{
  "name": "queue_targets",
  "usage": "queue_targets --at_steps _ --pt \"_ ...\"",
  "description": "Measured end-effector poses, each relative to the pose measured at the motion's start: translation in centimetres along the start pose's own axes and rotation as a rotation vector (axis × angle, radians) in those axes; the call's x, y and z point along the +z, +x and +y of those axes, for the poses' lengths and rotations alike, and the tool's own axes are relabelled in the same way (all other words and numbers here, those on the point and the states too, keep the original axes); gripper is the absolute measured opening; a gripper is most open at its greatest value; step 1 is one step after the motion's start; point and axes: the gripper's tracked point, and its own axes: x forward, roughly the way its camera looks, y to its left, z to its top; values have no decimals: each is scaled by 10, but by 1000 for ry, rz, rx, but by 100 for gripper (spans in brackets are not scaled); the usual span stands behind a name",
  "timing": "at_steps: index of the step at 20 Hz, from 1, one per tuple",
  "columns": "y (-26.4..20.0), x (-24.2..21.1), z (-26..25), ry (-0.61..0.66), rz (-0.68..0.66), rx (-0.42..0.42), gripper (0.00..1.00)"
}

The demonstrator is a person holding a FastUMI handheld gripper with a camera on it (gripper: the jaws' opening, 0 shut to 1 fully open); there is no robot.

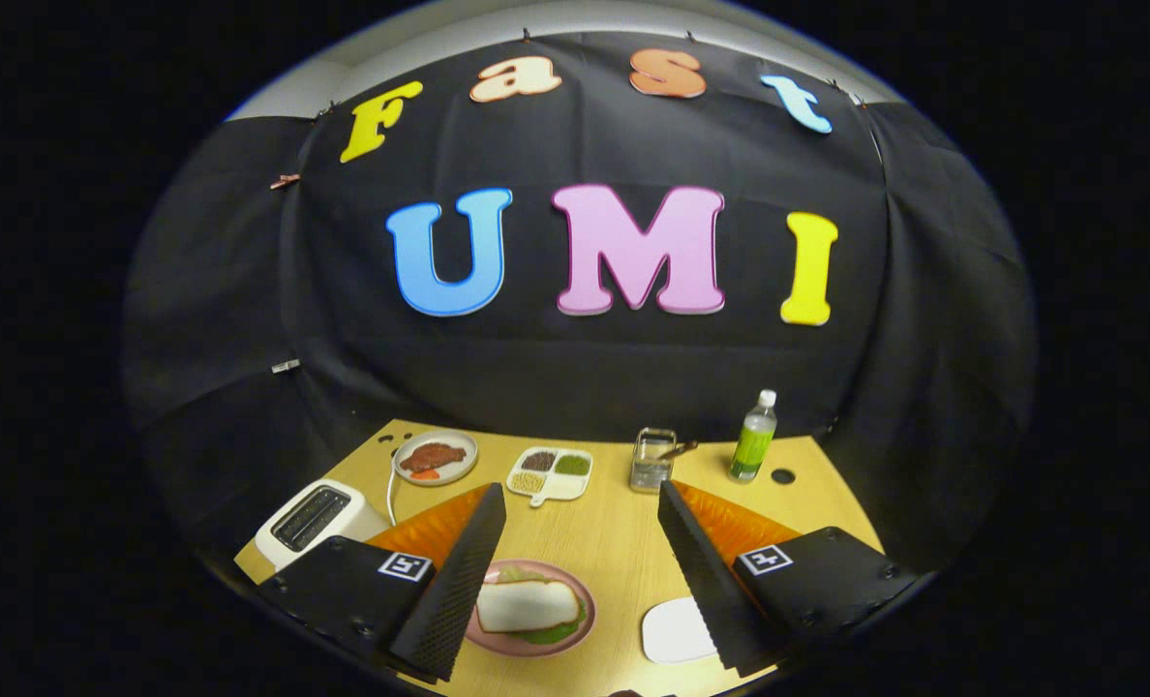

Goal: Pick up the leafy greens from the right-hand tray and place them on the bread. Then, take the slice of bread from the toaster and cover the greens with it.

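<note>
Gripper view: a yellow wooden table (614, 542) is seen under the gripper (580, 581), backed by the booth's black cloth. The jaws are spread wide and nothing is held between them.

A white toaster (312, 521) stands beyond the left finger, at the table's left edge. Its slots look dark; whether a slice is left inside cannot be told.

A pink plate (532, 649) lies between the fingers, just beside the left one. A bread slice (527, 606) is seen on top, with leafy greens (548, 634) showing at its lower edge and a pale green edge above it. What lies under the greens cannot be told.

A white tray (677, 631) lies partly behind the right finger; the visible part is bare, so this is judged to be the emptied right-hand tray.

Further back: a round plate of brown meat-like food (435, 457), a four-compartment dish of grains (550, 473), a small glass container (652, 460), a green bottle (753, 438).

Progress, as a judgement: greens placed, top slice laid over them, jaws released. Both steps appear done; nothing obvious is left beyond pulling the gripper clear. The cover looks slightly offset, with green exposed at the near rim.
</note>
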Motion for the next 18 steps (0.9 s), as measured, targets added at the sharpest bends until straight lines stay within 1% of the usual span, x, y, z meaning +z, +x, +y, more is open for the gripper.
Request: queue_targets --at_steps 3,4,6,7,9,10,13,16,18 --pt "-32 45 1 24 -95 -5 98" --pt "-41 54 0 33 -120 -10 98" --pt "-62 65 -14 29 -156 -47 98" --pt "-71 66 -20 29 -166 -64 98" --pt "-86 61 -24 42 -167 -67 98" --pt "-91 55 -26 54 -159 -61 98" --pt "-96 32 -54 50 -129 -89 98" --pt "-95 24 -65 83 -99 -53 98" --pt "-96 23 -81 67 -99 -39 98"
